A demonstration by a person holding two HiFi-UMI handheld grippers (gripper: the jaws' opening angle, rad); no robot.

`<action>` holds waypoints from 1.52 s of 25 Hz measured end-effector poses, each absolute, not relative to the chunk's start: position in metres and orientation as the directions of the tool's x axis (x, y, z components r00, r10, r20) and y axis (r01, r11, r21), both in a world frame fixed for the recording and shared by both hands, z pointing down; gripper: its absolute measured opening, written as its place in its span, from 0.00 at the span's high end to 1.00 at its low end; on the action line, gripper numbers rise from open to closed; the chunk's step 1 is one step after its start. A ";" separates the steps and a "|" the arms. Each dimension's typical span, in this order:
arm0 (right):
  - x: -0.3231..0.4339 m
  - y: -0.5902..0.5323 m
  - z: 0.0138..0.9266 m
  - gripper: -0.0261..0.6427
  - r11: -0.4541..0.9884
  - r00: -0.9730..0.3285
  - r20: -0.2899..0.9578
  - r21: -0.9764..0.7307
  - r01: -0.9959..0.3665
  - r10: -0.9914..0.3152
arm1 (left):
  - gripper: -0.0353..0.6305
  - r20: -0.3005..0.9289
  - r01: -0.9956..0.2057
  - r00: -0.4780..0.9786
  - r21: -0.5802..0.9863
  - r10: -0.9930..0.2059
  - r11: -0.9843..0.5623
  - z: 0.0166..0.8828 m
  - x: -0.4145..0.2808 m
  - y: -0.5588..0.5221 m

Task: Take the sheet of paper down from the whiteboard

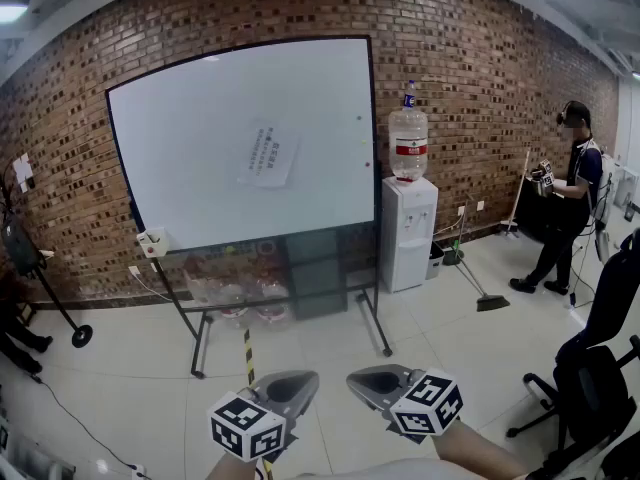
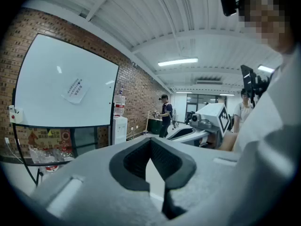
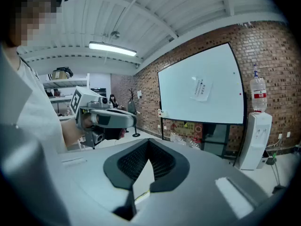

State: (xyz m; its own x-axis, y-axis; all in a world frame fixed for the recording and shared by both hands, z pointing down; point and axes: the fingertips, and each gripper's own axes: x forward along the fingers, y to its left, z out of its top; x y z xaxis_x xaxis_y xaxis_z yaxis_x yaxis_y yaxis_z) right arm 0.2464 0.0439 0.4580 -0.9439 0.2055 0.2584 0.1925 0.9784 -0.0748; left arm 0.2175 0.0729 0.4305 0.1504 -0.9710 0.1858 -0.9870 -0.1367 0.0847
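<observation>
A white sheet of paper (image 1: 270, 155) with printed lines hangs slightly tilted near the middle of the whiteboard (image 1: 190, 128), which stands on a wheeled frame against the brick wall. It also shows in the left gripper view as the paper (image 2: 76, 89) and in the right gripper view as the paper (image 3: 201, 88). My left gripper (image 1: 295, 380) and right gripper (image 1: 372, 380) are held low and side by side, far short of the board. Both are shut with nothing between the jaws, as the left gripper (image 2: 151, 147) and right gripper (image 3: 148, 147) show in their own views.
A water dispenser (image 1: 408, 230) with a bottle (image 1: 408, 143) stands right of the board. A person (image 1: 565, 198) stands at the far right, near a broom (image 1: 480, 288). A dark office chair (image 1: 600, 368) is at the right edge. Plastic bags (image 1: 240, 293) lie under the board.
</observation>
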 end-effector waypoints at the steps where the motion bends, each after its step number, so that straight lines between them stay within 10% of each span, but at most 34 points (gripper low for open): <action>1: 0.247 0.044 0.456 0.96 0.979 -0.947 0.252 -0.073 0.188 0.201 | 0.94 0.189 -0.987 0.156 0.077 -0.969 -0.144 0.430 0.219 0.073; 18: 0.148 0.005 0.483 0.96 0.977 -0.932 0.300 -0.117 0.177 0.205 | 0.94 0.226 -0.981 0.168 0.134 -0.959 -0.141 0.460 0.114 0.035; 38: -0.239 -0.181 0.437 0.96 0.990 -0.908 0.396 -0.064 0.122 0.138 | 0.94 0.172 -0.976 0.152 0.182 -0.973 -0.120 0.417 -0.309 -0.150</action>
State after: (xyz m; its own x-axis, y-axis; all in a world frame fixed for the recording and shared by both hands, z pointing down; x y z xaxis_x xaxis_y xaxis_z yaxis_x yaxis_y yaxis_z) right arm -0.2385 -0.1812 0.4370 -0.9078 0.1376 0.3962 0.1223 0.9904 -0.0638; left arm -0.3086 -0.1499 0.4170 0.1521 -0.9734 0.1716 -0.9760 -0.1205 0.1816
